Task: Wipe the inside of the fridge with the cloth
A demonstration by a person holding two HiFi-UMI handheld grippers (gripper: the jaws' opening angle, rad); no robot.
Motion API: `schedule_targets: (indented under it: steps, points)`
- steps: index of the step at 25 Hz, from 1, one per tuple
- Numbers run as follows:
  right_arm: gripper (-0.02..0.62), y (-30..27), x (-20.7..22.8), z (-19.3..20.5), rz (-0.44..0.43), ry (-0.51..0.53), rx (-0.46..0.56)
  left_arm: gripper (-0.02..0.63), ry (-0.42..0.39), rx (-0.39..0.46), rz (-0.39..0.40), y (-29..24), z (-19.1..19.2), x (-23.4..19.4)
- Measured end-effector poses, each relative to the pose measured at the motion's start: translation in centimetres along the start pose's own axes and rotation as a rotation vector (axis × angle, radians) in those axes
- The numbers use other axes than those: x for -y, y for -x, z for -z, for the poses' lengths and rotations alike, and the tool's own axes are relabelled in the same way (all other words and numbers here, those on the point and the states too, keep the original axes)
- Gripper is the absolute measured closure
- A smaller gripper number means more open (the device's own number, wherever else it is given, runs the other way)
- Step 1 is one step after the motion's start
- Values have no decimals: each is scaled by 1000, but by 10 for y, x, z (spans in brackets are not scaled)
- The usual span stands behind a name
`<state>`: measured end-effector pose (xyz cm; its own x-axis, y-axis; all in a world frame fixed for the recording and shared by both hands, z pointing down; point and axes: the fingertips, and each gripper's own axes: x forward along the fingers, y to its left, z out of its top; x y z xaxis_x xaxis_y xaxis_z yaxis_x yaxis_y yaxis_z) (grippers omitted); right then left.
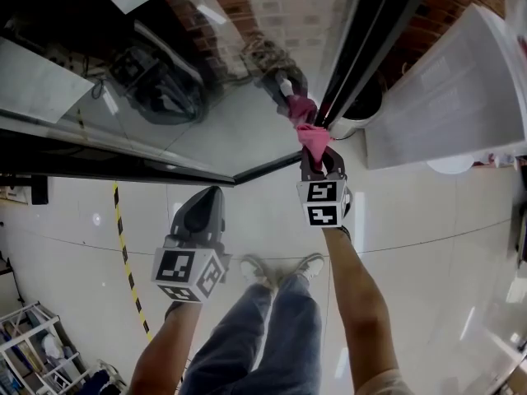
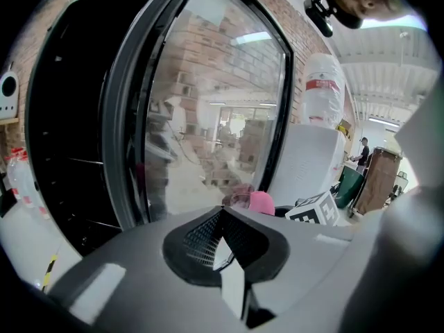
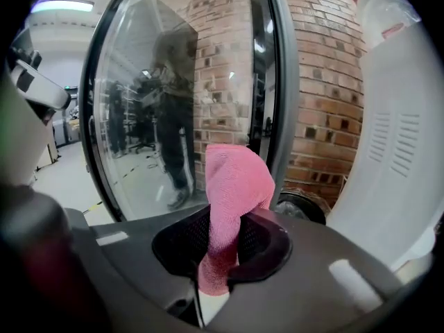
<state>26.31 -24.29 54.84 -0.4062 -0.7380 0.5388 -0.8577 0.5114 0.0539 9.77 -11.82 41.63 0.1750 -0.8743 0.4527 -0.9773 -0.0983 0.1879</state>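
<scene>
A person stands at a glass fridge door (image 1: 222, 130) with both forearms stretched forward. The right gripper (image 1: 318, 161) is held further ahead than the left gripper (image 1: 205, 200). The right fingers are clamped on a pink cloth (image 3: 234, 186), which stands lengthwise out of them, its free end close by the door's dark edge frame (image 1: 362, 48). The left fingers are pressed together with nothing between them and point at the glass, above the tiled floor (image 1: 428, 212).
</scene>
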Motion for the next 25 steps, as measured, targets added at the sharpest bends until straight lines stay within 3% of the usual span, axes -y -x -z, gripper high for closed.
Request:
schedule_targets:
  steps: [4,8,14,25]
  points:
    - [535,22,-31,-13,-18,-21,43,614,14,14,-2,11,0,-8]
    - [535,44,-85,-13,-105,-6,56,614,36,10,14,10,0,-5]
    - [535,34,-159,-6,-249,18,42,614,14,26,13,-1,-6,-5]
    - [535,17,-241,-18,-395,138,68,614,25,-8,-40,16,14,-28]
